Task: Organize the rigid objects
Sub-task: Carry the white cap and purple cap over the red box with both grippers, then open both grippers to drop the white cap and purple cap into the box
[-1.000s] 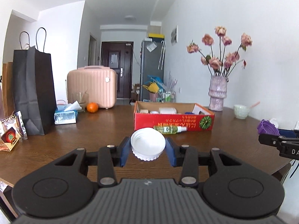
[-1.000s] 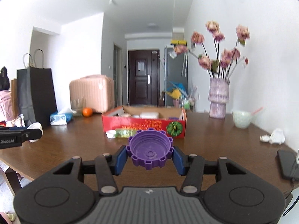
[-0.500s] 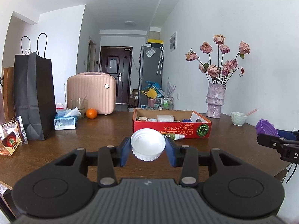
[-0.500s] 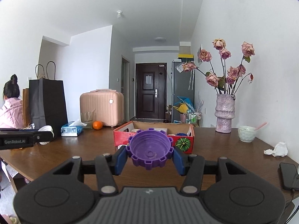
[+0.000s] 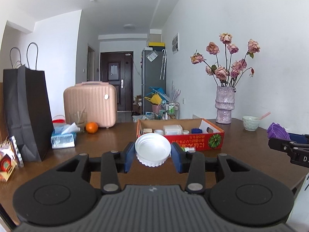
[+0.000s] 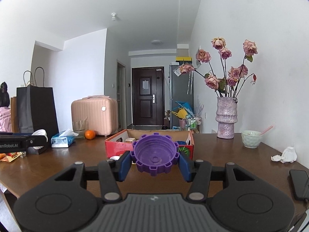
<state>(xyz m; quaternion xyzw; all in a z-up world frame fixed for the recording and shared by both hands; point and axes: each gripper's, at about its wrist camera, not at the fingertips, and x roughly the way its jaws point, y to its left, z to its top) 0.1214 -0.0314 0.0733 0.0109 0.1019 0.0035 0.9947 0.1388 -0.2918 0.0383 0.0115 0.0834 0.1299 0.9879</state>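
My left gripper (image 5: 153,152) is shut on a white ribbed lid (image 5: 153,148), its hollow side facing me, held above the brown table. My right gripper (image 6: 155,159) is shut on a purple notched lid (image 6: 154,154), hollow side up. Straight ahead on the table stands a red cardboard box (image 5: 197,141) with several small jars and boxes inside; in the right wrist view the red box (image 6: 115,147) shows just behind the purple lid. A small green bottle (image 5: 188,149) lies in front of the box. At the right edge of the left wrist view, the right gripper and the purple lid (image 5: 278,131) appear.
A black paper bag (image 5: 29,112), a tissue pack (image 5: 62,136), an orange (image 5: 91,127), a glass and a pink case (image 5: 90,104) fill the left. A vase of roses (image 5: 225,104) and a bowl (image 5: 251,122) stand right. A phone (image 6: 299,183) and crumpled tissue (image 6: 285,154) lie near the right edge.
Both grippers have risen and tilted up slightly, so the table and box sit lower in both views. Both lids stay gripped as before.
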